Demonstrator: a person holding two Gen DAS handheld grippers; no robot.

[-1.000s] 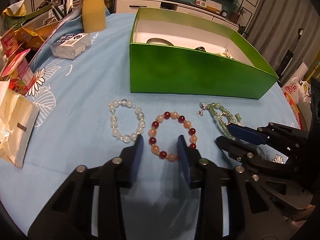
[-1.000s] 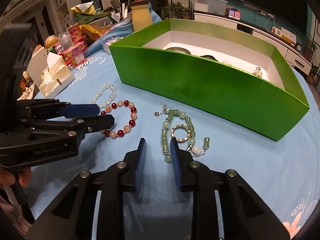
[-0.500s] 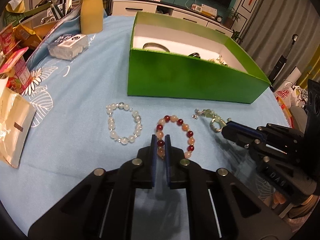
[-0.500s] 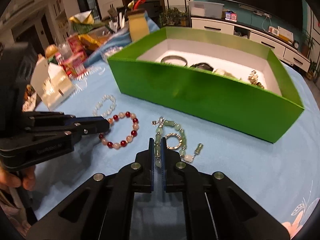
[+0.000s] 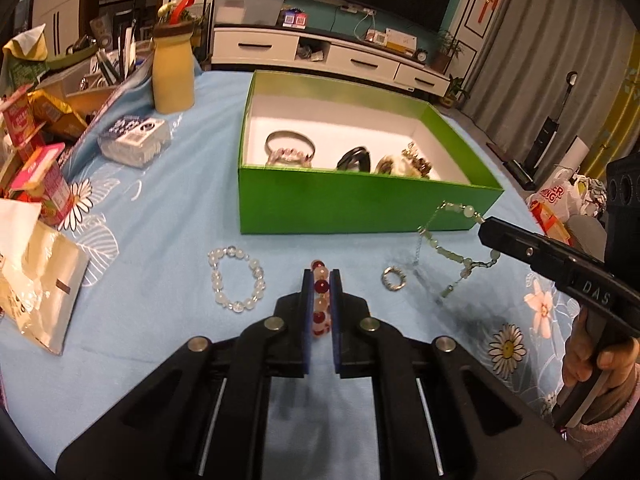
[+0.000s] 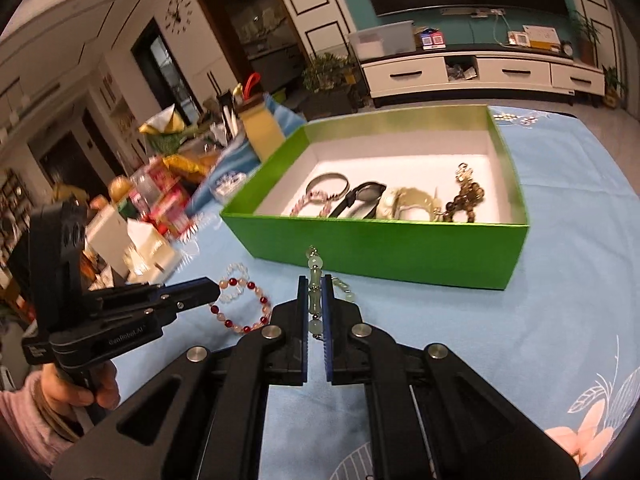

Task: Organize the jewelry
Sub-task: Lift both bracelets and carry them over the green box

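The desk (image 5: 168,208) wears a matt pale-blue cloth printed with daisies. The green box (image 5: 360,204) looks like smooth card with a faint sheen outside and matt white inside. Both tongs, left (image 5: 321,304) and right (image 6: 315,308), are matt black plastic with bright metal rivets and blue pads. The red bracelet (image 5: 320,300) has glossy beads; the clear bracelet (image 5: 236,280) at nine o'clock of it looks glassy. The jade bracelet (image 6: 315,296) is smooth, waxy-looking. The ring (image 5: 394,279) is shiny metal.
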